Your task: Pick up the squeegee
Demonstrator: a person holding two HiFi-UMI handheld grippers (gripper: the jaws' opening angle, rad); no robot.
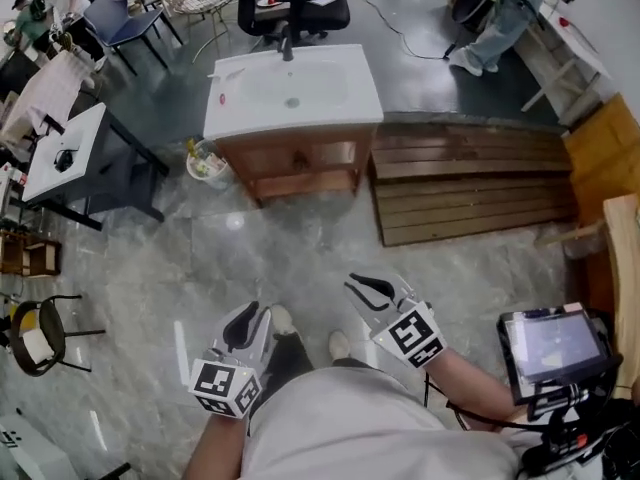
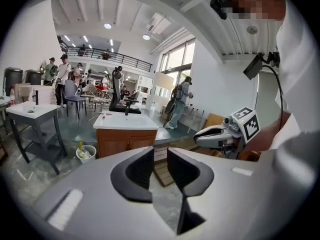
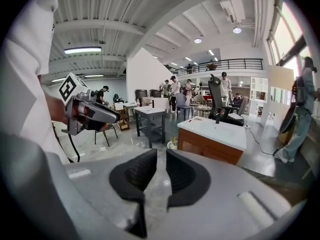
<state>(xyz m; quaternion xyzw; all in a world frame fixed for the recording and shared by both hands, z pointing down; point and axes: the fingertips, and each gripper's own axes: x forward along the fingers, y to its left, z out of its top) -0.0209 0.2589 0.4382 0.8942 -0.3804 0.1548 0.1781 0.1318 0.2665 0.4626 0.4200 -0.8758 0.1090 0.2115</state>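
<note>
I cannot make out a squeegee in any view. A white sink counter (image 1: 362, 96) on a wooden cabinet stands ahead across the grey floor, with a small red item (image 1: 222, 98) near its left edge, too small to identify. My left gripper (image 1: 245, 326) is held low in front of me, far short of the cabinet. Its jaws stand a little apart with nothing between them (image 2: 160, 156). My right gripper (image 1: 370, 290) is beside it, also slightly open and empty (image 3: 161, 159). Each gripper shows in the other's view.
A white bin (image 1: 205, 161) sits at the cabinet's left foot. To the cabinet's right lies a wooden pallet (image 1: 470, 183). A grey table (image 1: 65, 148) stands at the left, an office chair (image 1: 290, 8) behind the sink. A screen device (image 1: 550, 348) hangs at my right.
</note>
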